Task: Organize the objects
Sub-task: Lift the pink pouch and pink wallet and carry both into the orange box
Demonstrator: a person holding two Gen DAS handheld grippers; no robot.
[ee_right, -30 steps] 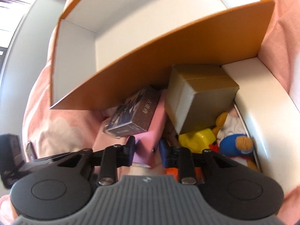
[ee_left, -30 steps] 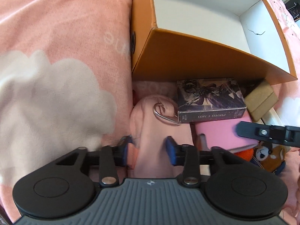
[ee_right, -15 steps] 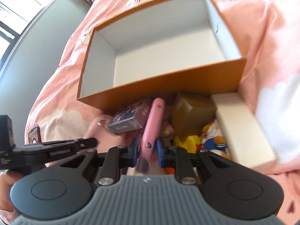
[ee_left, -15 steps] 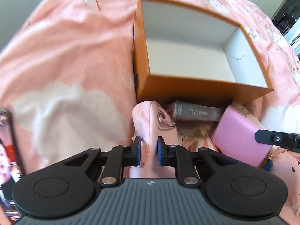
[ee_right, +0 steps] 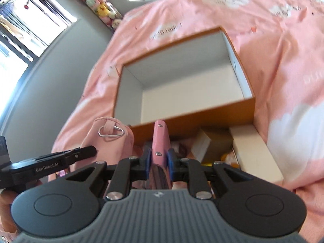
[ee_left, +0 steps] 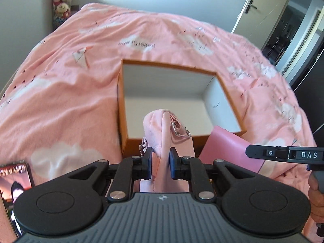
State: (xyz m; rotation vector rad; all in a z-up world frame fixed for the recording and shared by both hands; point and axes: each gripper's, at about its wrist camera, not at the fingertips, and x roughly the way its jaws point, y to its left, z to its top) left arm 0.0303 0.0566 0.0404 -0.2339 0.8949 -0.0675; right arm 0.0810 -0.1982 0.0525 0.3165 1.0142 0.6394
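My left gripper [ee_left: 160, 163] is shut on a soft pink fabric pouch [ee_left: 162, 127] with a silver clip ring, held up in front of the open orange box [ee_left: 121, 105] with its white, empty inside. My right gripper [ee_right: 159, 161] is shut on a flat pink case [ee_right: 161, 139] with metal studs, held edge-up just before the same orange box [ee_right: 202, 113]. The right wrist view also shows the pink pouch [ee_right: 111, 139] at left with the left gripper's finger [ee_right: 81, 151] by it. The pink case [ee_left: 228, 147] shows at right in the left wrist view.
Below the box's near wall lie a gold-brown box [ee_right: 214, 141], a long cream box [ee_right: 255, 151] and yellow toys. A phone [ee_left: 14, 180] lies at the lower left on the pink cloud-print bedspread [ee_left: 60, 93]. A person's hand [ee_left: 316, 198] holds the right gripper.
Both grippers closed on their items and lifted them off the pile. The views rose and tilted up, so the whole orange box and the room behind now show.
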